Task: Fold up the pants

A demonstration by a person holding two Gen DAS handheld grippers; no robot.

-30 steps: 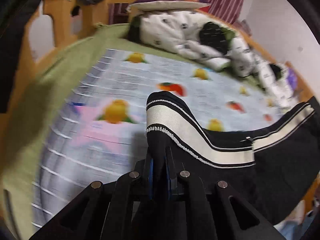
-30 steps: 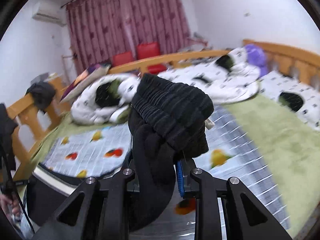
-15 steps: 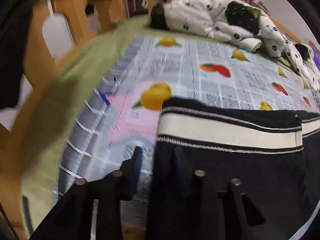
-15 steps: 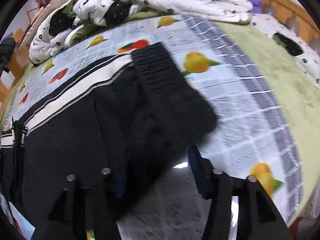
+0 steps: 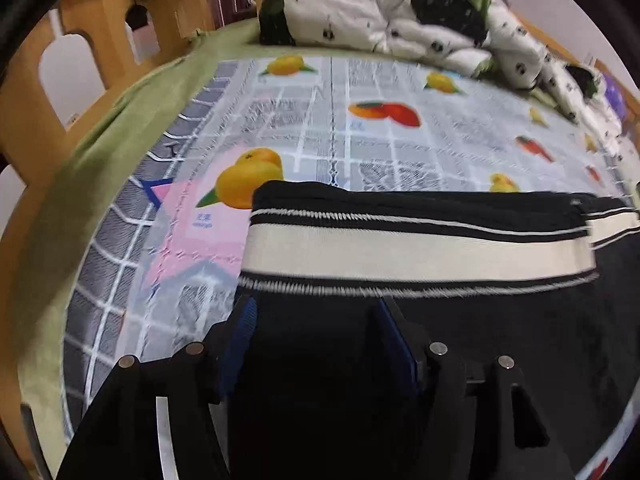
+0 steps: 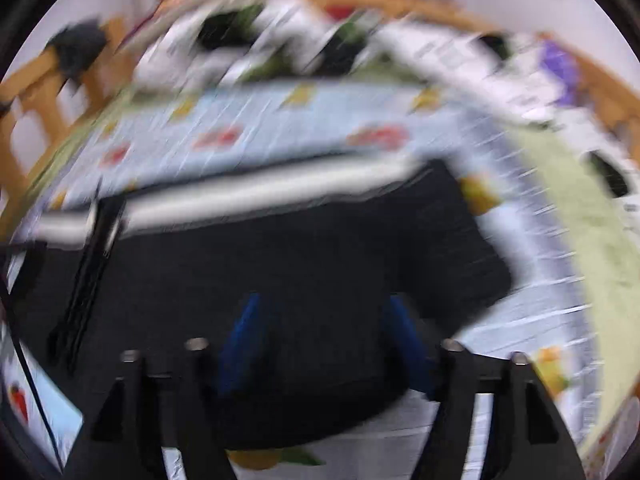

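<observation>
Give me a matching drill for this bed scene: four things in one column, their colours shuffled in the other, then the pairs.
1. pants
2. side stripe
3. blanket
4. bed frame

a. green
b. cream
c. wood orange
d. black

Pairs: 1-d, 2-b, 3-a, 4-c
</observation>
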